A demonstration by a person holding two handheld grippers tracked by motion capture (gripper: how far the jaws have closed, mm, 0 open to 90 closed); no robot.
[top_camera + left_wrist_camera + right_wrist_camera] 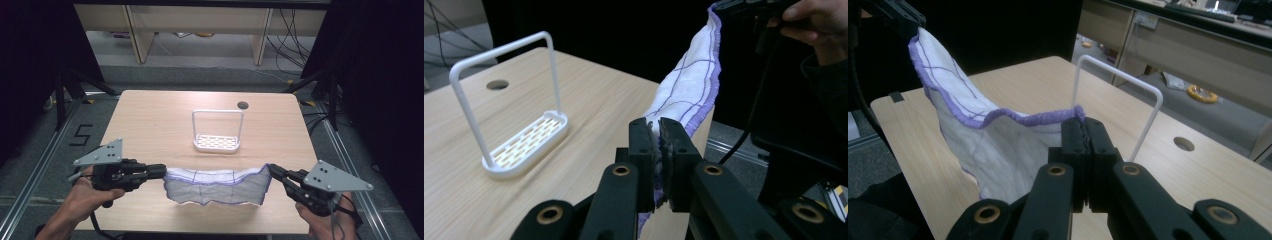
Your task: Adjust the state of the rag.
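A white cloth with purple edging and purple grid lines (216, 185) hangs stretched between my two grippers above the near part of the table. My left gripper (163, 172) is shut on the cloth's left top corner (657, 131). My right gripper (272, 170) is shut on its right top corner (1079, 117). The cloth (983, 135) sags in the middle, and its lower edge hangs close to the tabletop. A white rack with a tall hoop handle and a slotted base (217, 131) stands upright on the table beyond the cloth.
The wooden table (150, 120) has a round cable hole (243, 105) at its far right. Dark stands and cables flank the table on both sides. Desk legs and a grey floor lie behind it.
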